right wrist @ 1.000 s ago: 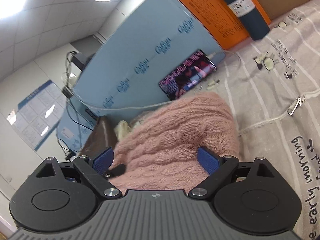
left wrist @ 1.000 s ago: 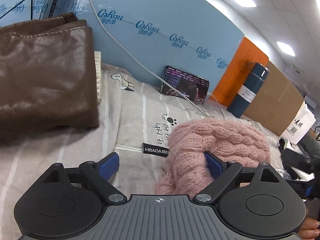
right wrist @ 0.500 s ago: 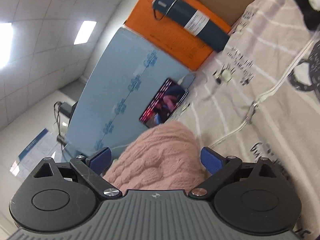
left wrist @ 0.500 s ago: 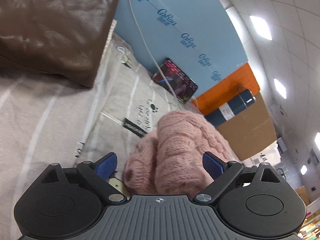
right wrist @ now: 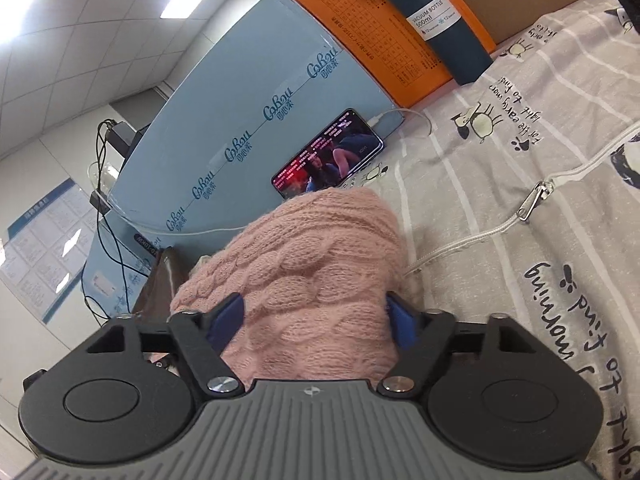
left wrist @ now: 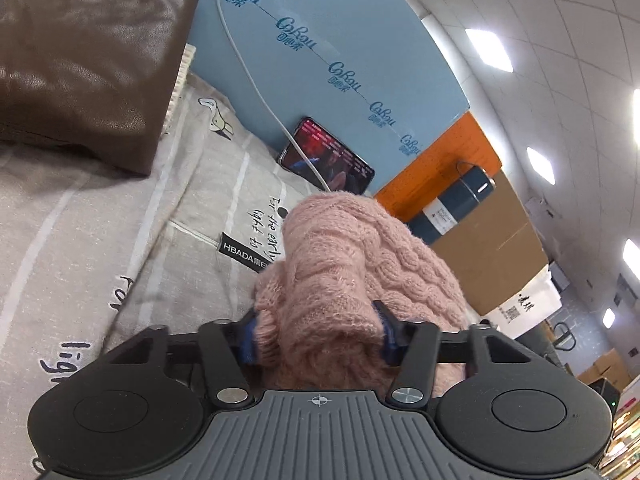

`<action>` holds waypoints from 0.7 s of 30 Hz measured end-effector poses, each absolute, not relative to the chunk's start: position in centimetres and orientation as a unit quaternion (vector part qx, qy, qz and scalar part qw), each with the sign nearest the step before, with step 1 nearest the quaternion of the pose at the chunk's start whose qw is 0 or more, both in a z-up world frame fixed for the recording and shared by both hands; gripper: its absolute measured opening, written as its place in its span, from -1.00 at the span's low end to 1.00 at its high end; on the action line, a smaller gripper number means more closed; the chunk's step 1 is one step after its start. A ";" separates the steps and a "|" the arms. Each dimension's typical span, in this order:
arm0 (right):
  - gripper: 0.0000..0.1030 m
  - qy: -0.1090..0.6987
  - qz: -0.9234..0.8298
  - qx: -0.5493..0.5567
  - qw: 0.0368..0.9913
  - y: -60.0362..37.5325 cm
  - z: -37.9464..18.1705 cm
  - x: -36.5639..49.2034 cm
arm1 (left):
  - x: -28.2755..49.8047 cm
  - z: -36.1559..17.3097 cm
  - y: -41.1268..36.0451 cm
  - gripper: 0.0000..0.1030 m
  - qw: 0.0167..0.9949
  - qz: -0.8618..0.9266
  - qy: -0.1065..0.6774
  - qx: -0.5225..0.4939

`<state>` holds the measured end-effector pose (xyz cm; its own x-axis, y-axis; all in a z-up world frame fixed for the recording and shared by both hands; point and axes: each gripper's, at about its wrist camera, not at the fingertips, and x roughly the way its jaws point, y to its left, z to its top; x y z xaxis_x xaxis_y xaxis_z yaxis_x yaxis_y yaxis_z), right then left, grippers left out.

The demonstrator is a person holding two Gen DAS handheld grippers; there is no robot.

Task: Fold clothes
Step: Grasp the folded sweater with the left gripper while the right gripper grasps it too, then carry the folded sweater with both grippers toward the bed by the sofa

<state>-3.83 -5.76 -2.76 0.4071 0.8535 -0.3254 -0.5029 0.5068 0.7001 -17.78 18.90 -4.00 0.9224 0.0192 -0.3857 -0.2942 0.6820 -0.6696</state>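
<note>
Both sets of jaws, spread wide around the knit a second ago, are now closing on it, and my left view has rolled so that the bedding slopes away to the left.

Going by size and taking the pink sweater (left wrist: 360,264) as my landmark: under it lies the grey striped bed cover (left wrist: 120,216), printed with small cartoons and handwriting, a white zipper (right wrist: 536,196) running across it to the sweater's right in my right view. Behind the sweater stands a pale blue board (left wrist: 320,40), then an orange board (right wrist: 380,40) further right. Well to the sweater's left in my left view sits a folded brown leather garment (left wrist: 80,60). A dark blue vacuum bottle (right wrist: 436,28) leans against the orange board, beyond the sweater. Just behind the sweater, a phone (right wrist: 328,156) with a lit screen is propped on the blue board — a white cable plugged into it.

The sweater itself is bunched in a cable-knit mound on the cover, near edge toward me. My left gripper (left wrist: 316,332) has a thick roll of that knit between its blue pads, which press into the wool on both sides. My right gripper (right wrist: 316,324) is the same — pads sunk into the sweater's flanks, pinching a broad fold.
</note>
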 end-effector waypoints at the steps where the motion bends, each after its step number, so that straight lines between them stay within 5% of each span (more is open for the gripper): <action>1: 0.09 0.339 0.425 0.263 0.797 -5.9 -2.8 -3.8 | -17.9 -3.9 18.7 -0.10 0.903 0.089 0.174 -0.383; 9: -0.49 0.314 0.432 0.318 0.783 -8.0 -2.3 -4.0 | -18.7 -1.5 15.8 -0.15 0.910 0.092 0.153 -0.375; 21: -0.53 0.187 0.393 0.331 0.837 -19.1 2.2 -4.6 | -9.8 4.0 6.3 -0.15 0.952 -0.034 0.135 -0.272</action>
